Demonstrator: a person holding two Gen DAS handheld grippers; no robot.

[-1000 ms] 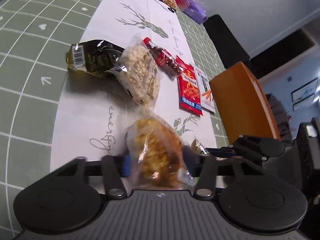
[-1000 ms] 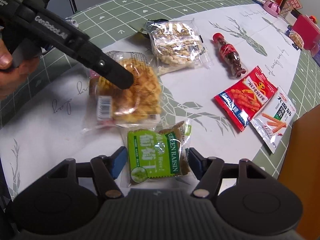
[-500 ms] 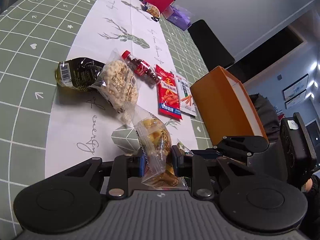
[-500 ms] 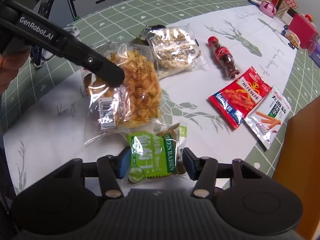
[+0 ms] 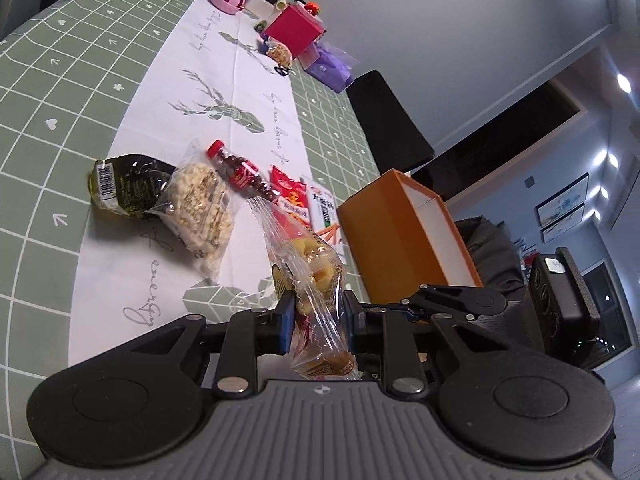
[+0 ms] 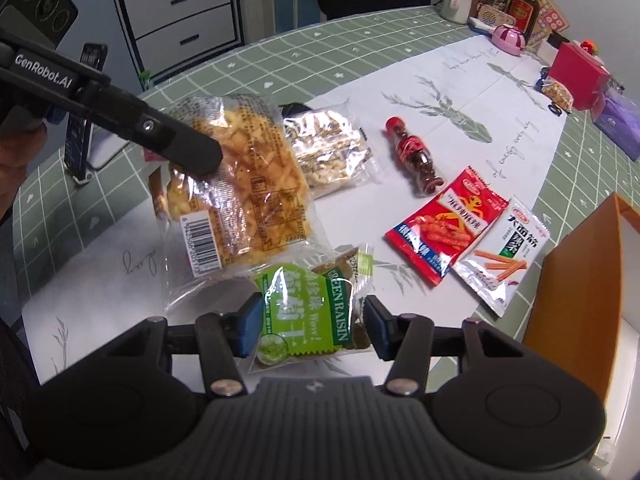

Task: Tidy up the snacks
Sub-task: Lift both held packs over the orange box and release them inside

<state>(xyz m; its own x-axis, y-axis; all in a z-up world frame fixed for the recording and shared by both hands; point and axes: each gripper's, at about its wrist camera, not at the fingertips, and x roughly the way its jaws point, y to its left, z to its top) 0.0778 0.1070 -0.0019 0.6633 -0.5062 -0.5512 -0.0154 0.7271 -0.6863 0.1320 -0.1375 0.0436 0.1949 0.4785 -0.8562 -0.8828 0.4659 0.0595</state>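
My left gripper (image 5: 318, 316) is shut on a clear bag of golden crispy snack (image 5: 310, 276), held up off the white table runner (image 5: 224, 92). In the right wrist view that bag (image 6: 248, 184) hangs from the left gripper's dark fingers (image 6: 188, 152). My right gripper (image 6: 310, 326) is shut on a green raisin packet (image 6: 304, 320), lifted just above the runner. An open orange box (image 6: 580, 300) stands to the right, also seen as the orange box (image 5: 400, 240) in the left wrist view.
On the runner lie a puffed-grain bag (image 6: 328, 152), a dark green packet (image 5: 124, 188), a cola-bottle candy (image 6: 416, 156), a red packet (image 6: 444, 224) and a white packet (image 6: 500, 256). A red box (image 5: 294, 32) and bottles stand at the far end.
Both grippers closed on their packets and rose. The golden snack bag and the green raisin packet have come up off the runner.
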